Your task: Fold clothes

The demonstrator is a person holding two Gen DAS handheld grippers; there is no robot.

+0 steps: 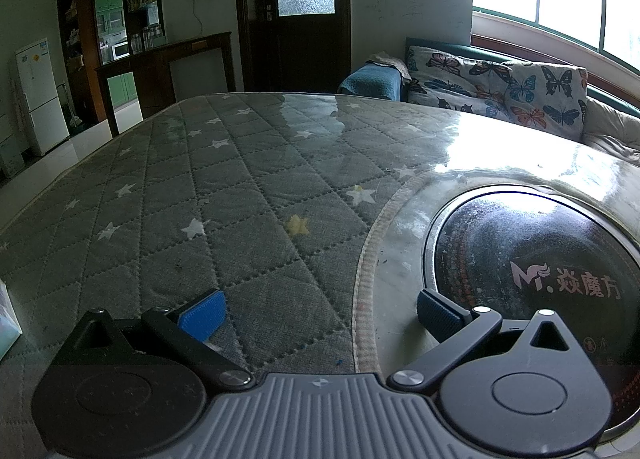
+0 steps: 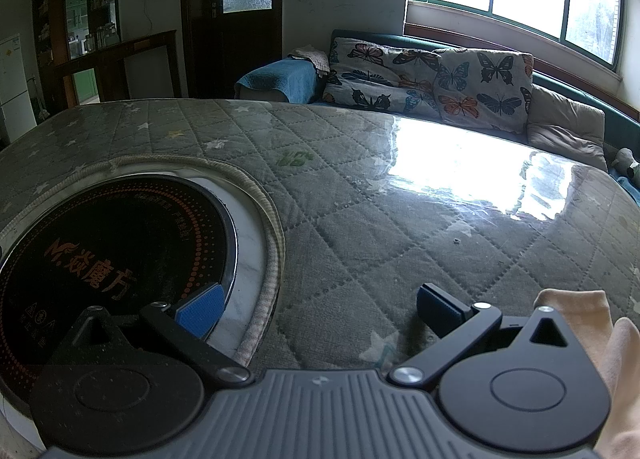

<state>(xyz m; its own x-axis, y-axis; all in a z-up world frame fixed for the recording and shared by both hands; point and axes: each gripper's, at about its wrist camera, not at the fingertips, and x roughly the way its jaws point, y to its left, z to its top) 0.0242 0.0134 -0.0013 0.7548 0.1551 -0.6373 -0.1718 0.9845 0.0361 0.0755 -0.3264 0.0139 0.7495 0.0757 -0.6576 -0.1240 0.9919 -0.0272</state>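
The left gripper (image 1: 320, 313) hangs over the quilted star-print table cover (image 1: 224, 195), jaws spread wide, nothing between them. The right gripper (image 2: 320, 309) is likewise spread and empty above the same cover, with the round induction cooktop (image 2: 108, 243) to its left. A pale beige garment (image 2: 592, 323) lies at the right gripper's right edge, just beside its finger. A butterfly-print cushion (image 2: 432, 79) sits beyond.
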